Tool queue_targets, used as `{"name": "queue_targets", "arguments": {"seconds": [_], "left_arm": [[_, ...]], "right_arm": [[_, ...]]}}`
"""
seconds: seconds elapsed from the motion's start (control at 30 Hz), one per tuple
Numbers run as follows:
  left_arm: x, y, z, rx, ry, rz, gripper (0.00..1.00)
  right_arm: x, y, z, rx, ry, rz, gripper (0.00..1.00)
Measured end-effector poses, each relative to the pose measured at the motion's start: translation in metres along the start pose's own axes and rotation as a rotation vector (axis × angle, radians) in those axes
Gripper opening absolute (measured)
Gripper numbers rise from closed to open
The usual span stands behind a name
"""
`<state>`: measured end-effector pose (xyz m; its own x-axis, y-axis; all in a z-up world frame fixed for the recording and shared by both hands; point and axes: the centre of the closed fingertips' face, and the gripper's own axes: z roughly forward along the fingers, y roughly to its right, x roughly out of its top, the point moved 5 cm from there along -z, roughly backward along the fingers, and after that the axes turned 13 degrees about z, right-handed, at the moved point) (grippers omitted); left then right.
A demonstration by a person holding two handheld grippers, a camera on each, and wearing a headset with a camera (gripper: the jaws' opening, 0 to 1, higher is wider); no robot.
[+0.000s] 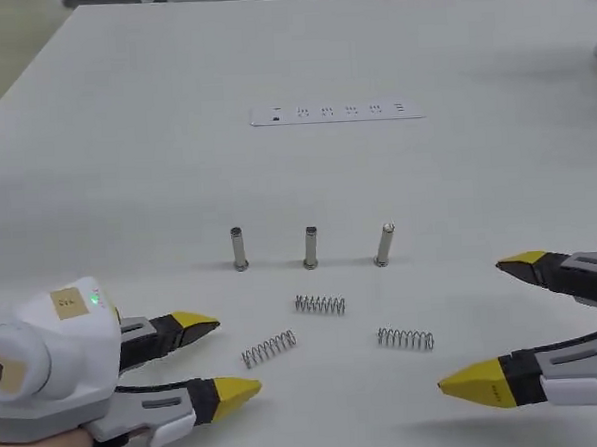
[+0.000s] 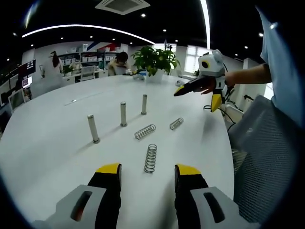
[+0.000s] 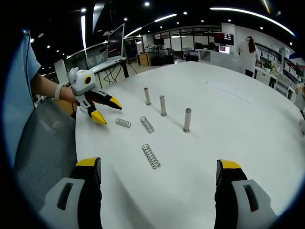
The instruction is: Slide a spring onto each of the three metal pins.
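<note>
Three metal pins [image 1: 239, 249] [image 1: 311, 247] [image 1: 384, 244] stand upright in a row on the white table, all bare. In front of them lie three loose springs [image 1: 320, 304] [image 1: 269, 348] [image 1: 406, 339]. My left gripper [image 1: 220, 358] is open at the near left, its yellow tips just left of the nearest spring [image 2: 150, 158]. My right gripper [image 1: 494, 323] stands wide open at the near right, empty, with a spring [image 3: 151, 156] lying ahead of it. Neither gripper touches anything.
A white power strip [image 1: 336, 112] lies flat on the table behind the pins. A mesh chair [image 3: 45, 143] stands at the table's near edge. A potted plant [image 2: 155, 59] sits at the table's far end, and people work at desks beyond.
</note>
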<state>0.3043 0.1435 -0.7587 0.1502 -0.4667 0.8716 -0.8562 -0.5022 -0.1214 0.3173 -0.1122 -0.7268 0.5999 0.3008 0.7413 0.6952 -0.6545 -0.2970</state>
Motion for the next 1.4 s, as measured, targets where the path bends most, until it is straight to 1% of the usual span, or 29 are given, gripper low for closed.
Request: {"name": "queue_targets", "arguments": {"seconds": [0.03,0.1,0.23,0.33,0.43,0.5,0.73,0.93,1.23,1.4], "left_arm": [[0.0,0.0,0.0,-0.002,0.002,-0.005,0.38],[-0.002,0.0,0.002,-0.001,0.0,0.004,0.34],[-0.005,-0.002,0.004,0.0,-0.004,-0.011,0.29],[-0.008,-0.002,0.006,-0.003,-0.009,-0.011,0.26],[-0.01,0.0,0.008,-0.008,-0.012,-0.008,0.2],[-0.011,0.001,0.009,-0.013,-0.016,-0.008,0.2],[-0.011,0.002,0.013,-0.019,-0.014,-0.005,0.13],[-0.012,0.001,0.015,-0.019,-0.017,0.003,0.08],[-0.012,0.0,0.018,-0.024,-0.018,-0.004,0.04],[-0.012,0.001,0.018,-0.021,-0.018,-0.001,0.03]], "right_arm": [[0.0,0.0,0.0,0.001,-0.001,-0.001,0.99],[0.0,0.0,0.001,0.001,-0.001,0.0,0.99],[0.0,-0.001,0.001,0.004,-0.001,-0.001,0.99],[0.0,-0.001,0.001,0.003,0.0,0.0,0.99],[-0.001,-0.001,0.0,0.004,-0.001,0.002,0.99],[-0.002,0.0,0.0,0.002,-0.003,0.003,0.99],[-0.004,0.0,-0.001,0.0,-0.005,0.009,0.99],[-0.004,0.002,-0.001,-0.002,-0.004,0.012,0.99],[-0.005,0.002,0.001,-0.001,-0.009,0.012,0.99],[-0.005,0.001,0.001,0.0,-0.008,0.014,0.99]]}}
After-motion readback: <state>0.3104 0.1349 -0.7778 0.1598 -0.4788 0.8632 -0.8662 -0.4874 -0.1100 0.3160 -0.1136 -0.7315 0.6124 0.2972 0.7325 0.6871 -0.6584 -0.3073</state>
